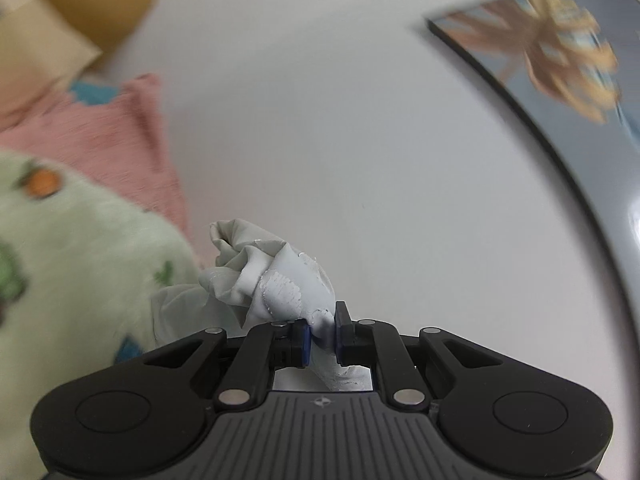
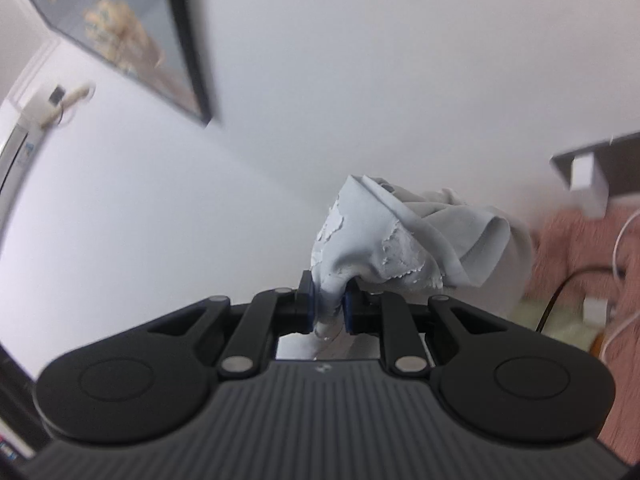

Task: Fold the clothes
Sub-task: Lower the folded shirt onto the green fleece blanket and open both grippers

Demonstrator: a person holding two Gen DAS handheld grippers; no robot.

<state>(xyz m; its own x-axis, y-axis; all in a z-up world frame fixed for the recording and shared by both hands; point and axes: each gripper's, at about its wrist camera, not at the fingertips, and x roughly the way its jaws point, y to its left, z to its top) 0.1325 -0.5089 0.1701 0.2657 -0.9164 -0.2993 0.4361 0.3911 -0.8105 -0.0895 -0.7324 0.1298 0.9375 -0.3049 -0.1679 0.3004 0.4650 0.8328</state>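
Observation:
A pale grey garment with a cracked white print is held up in the air by both grippers. In the left wrist view my left gripper (image 1: 323,334) is shut on a bunched part of the grey garment (image 1: 276,280), which rises crumpled above the jaws. In the right wrist view my right gripper (image 2: 331,307) is shut on another part of the same garment (image 2: 404,236), which bunches up and to the right. Both cameras point up at a white wall. The rest of the garment is hidden below the grippers.
A fluffy pale green blanket with fruit patterns (image 1: 72,264) and a pink blanket (image 1: 116,136) lie at the left. A framed picture (image 1: 560,64) hangs on the wall, also in the right wrist view (image 2: 120,36). Pink bedding with cables (image 2: 592,264) lies at the right.

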